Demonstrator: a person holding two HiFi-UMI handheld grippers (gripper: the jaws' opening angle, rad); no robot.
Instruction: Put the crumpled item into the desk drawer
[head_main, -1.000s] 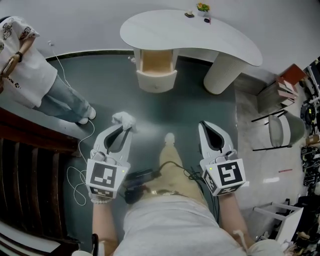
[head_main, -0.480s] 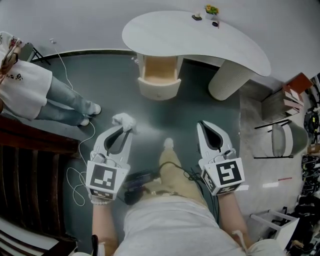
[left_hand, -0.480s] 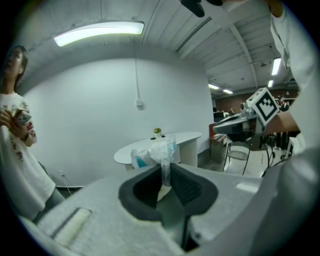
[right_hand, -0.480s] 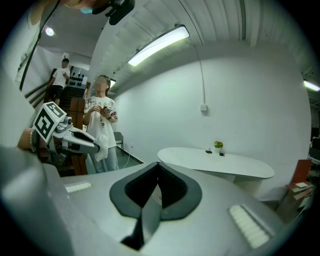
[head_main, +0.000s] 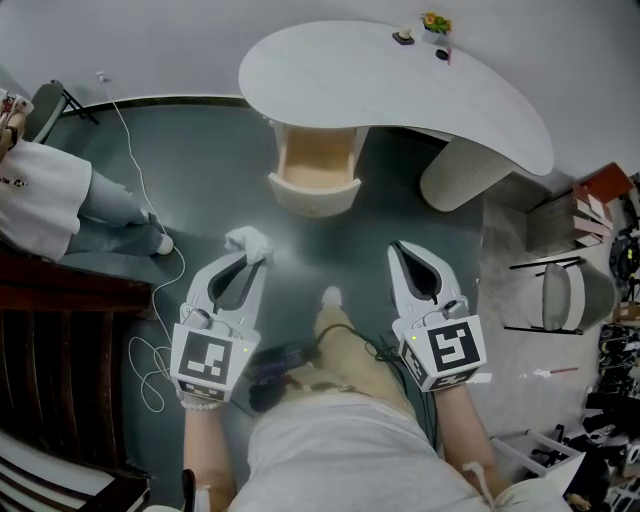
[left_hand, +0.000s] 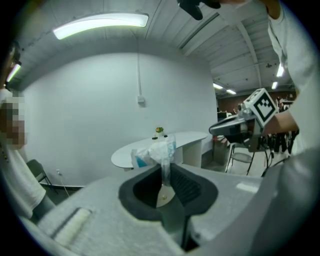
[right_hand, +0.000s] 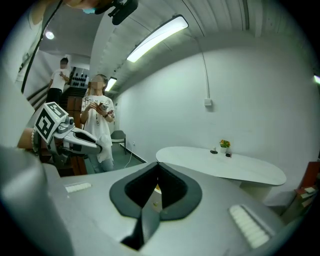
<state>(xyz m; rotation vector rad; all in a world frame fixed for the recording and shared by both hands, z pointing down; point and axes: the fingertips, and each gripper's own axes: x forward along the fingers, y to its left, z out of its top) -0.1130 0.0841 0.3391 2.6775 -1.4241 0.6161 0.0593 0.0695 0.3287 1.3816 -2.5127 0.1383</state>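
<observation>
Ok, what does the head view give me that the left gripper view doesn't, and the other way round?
Only the head view shows the open drawer under the desk, with its pale wooden inside. Only the left gripper view shows, close up, the left gripper with its jaws shut on the crumpled item, and the blue patch on that item. Both show the desk, the crumpled item and the right gripper.

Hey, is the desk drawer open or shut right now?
Open: in the head view the drawer juts out from under the white desk, its bare wooden inside showing.
</observation>
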